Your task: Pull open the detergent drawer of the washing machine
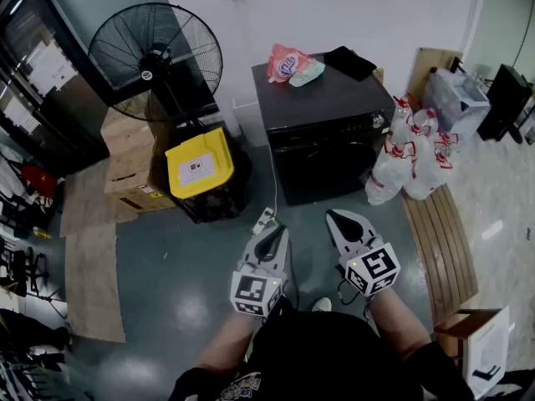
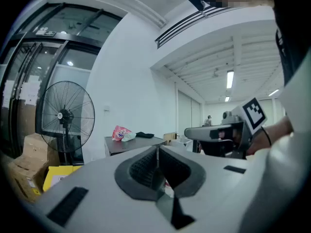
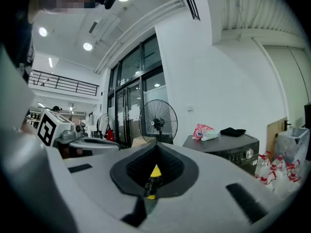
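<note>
1. Head view has me standing well back from the washing machine (image 1: 326, 128), which sits against the far wall. Both grippers hang low and level in front of me, aimed at it.
2. The left gripper (image 1: 272, 234) and right gripper (image 1: 338, 217) each have their fingers pressed together with nothing between them. I read that as a carrying posture, with no reach begun.
3. I cannot pick out the detergent drawer in any view. I expect it along the control strip (image 1: 330, 132) at the top of the front, where a knob (image 3: 249, 153) shows at one end.
4. The floor (image 1: 192, 299) straight ahead is open, apart from a power strip (image 1: 265, 220) just beyond the left gripper.
5. A yellow bin (image 1: 196, 165) stands near the machine's left side and bundled bottles (image 1: 414, 153) crowd its right corner. I judge a straight frontal approach best, since the drawer would slide out toward me into free room.
</note>
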Available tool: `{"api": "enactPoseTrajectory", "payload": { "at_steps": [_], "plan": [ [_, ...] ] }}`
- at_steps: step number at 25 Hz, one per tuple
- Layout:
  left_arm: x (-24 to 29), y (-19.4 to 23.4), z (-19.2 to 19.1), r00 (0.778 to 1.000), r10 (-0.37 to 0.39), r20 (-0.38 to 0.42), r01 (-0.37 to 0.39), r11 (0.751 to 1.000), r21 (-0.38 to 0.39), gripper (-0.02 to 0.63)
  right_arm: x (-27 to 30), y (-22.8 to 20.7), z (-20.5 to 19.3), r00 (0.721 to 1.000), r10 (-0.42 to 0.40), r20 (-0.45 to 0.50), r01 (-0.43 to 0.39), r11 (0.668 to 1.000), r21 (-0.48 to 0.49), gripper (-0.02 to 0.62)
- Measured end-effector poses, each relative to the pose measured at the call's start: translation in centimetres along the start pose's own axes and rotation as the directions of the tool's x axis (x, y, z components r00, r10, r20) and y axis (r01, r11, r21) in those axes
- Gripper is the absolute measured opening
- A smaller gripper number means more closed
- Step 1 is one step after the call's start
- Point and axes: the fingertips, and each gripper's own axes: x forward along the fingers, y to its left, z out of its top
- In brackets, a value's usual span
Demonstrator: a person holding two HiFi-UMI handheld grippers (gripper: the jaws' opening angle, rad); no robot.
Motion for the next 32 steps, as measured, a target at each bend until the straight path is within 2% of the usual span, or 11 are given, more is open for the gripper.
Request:
{"api": "enactPoseTrajectory", "payload": {
  "at_steps": [14, 15, 17, 19, 27, 32],
  "plan": [
    [1.3, 1.4, -0.3, 1.0, -0.023, 0.005, 0.023, 1.0, -0.015, 0.02, 1.7, -1.6, -0.5, 0.999, -0.039, 0.008, 0.039, 0.998, 0.042, 0.006],
    [1.4, 1.5, -0.3, 1.0, -0.03, 0.004, 0.03, 0.999, -0.017, 0.037, 1.9, -1.6, -0.5, 0.999, -0.039, 0.01, 0.039, 0.998, 0.049, 0.008],
    [1.7, 1.8, -0.3, 0.999, -0.043, 0.004, 0.043, 0.999, -0.023, 0.119, 2.4, -1.8, -0.4, 0.999, -0.037, 0.013, 0.036, 0.997, 0.069, 0.011],
    [2.2, 2.3, -0.2, 0.999, -0.048, 0.008, 0.048, 0.998, -0.026, 0.153, 3.1, -2.0, -0.4, 0.999, -0.038, 0.017, 0.036, 0.996, 0.086, 0.087],
    [4.0, 5.4, 0.2, 0.996, -0.089, 0.01, 0.09, 0.996, -0.026, 0.254, 6.8, -3.4, -0.5, 0.997, -0.069, 0.03, 0.063, 0.983, 0.175, 0.212],
    [5.1, 8.1, 0.4, 0.994, -0.11, 0.009, 0.111, 0.994, -0.023, 0.273, 9.9, -3.9, -0.6, 0.996, -0.088, 0.016, 0.082, 0.975, 0.207, 0.252]
  ]
}}
